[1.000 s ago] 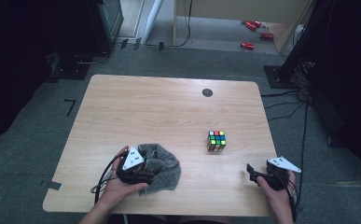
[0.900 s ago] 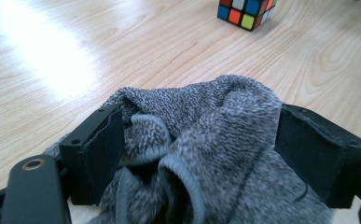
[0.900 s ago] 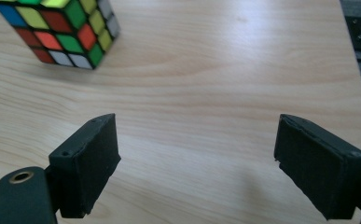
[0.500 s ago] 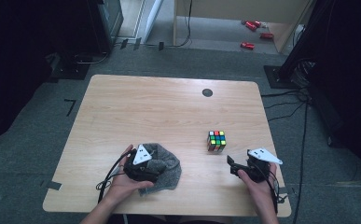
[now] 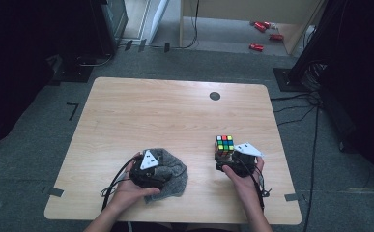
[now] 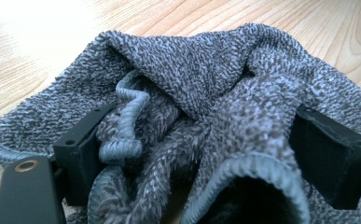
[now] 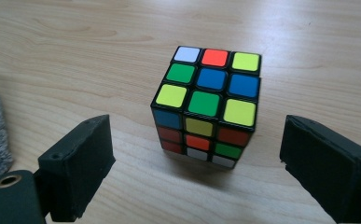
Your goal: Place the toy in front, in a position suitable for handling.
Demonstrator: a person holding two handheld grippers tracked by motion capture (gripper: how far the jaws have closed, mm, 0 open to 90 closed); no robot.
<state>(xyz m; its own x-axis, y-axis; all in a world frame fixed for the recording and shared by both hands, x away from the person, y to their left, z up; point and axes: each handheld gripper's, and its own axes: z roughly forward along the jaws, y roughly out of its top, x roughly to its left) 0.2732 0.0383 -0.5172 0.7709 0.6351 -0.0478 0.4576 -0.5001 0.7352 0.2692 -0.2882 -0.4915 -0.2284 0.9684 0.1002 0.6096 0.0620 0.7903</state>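
Your right gripper (image 7: 197,182) has slid in from the table edge, jaws just opening wide, cube (image 7: 207,105) ahead between them, untouched. Your left gripper (image 6: 187,154) bunches the cloth (image 6: 206,93) between its jaws, pinning it clear.

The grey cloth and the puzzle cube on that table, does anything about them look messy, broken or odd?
Only the cloth looks untidy: it lies crumpled near the table's front edge, bunched between the jaws of the left gripper. The cube sits flat and whole, its colours scrambled, apart from the open right gripper. Nothing is spilled or damaged.
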